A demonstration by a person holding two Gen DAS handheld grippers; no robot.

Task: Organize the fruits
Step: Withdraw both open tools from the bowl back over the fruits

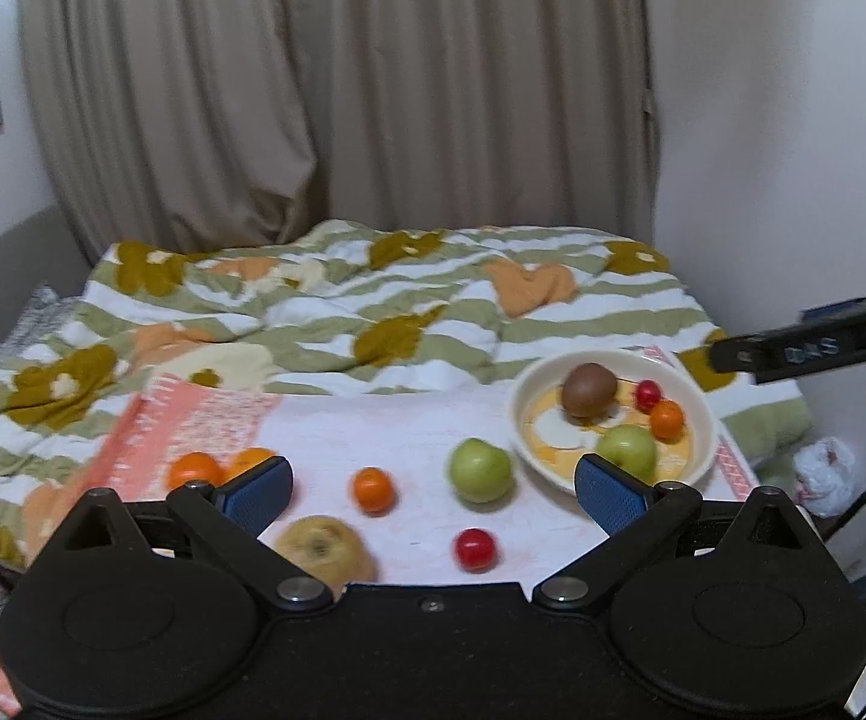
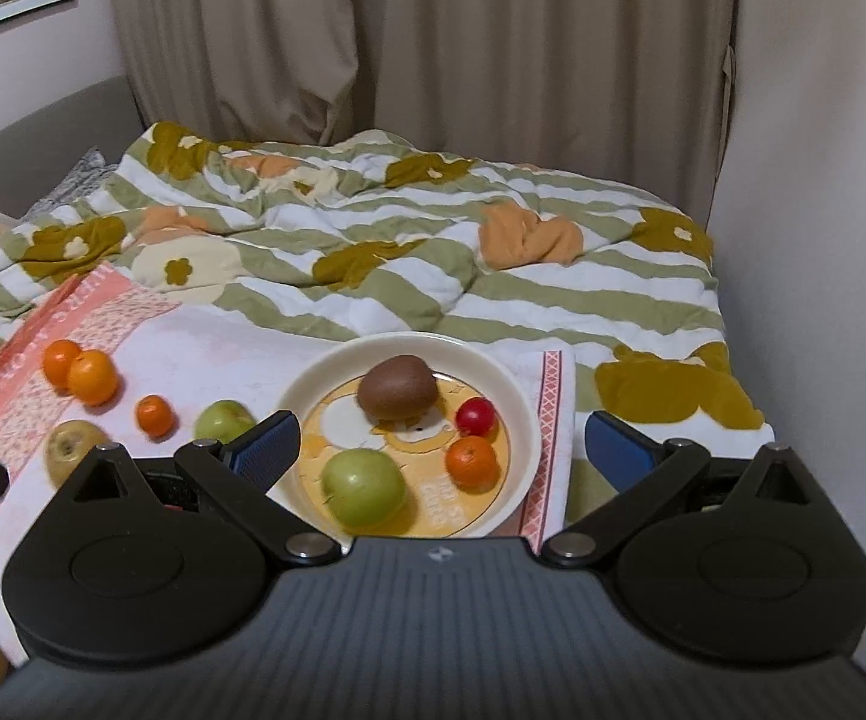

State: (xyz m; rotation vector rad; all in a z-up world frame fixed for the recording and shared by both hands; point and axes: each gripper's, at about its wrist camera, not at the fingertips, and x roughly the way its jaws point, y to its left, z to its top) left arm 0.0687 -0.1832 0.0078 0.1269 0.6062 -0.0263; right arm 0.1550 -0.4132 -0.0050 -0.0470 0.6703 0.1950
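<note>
With my left gripper [image 1: 433,489] spread and empty, I centre it over the small orange [image 1: 374,489] before closing gently

Open right tool [image 2: 440,447] above fruit plate [image 2: 526,414]

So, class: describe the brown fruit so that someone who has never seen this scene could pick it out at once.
Find the white cloth with pink borders spread at the near end of the striped bed, then the cream plate on its right side. The kiwi lies at the back of the plate, behind a green apple, a small orange and a red cherry tomato. It alone is brown, oval and dull.
</note>
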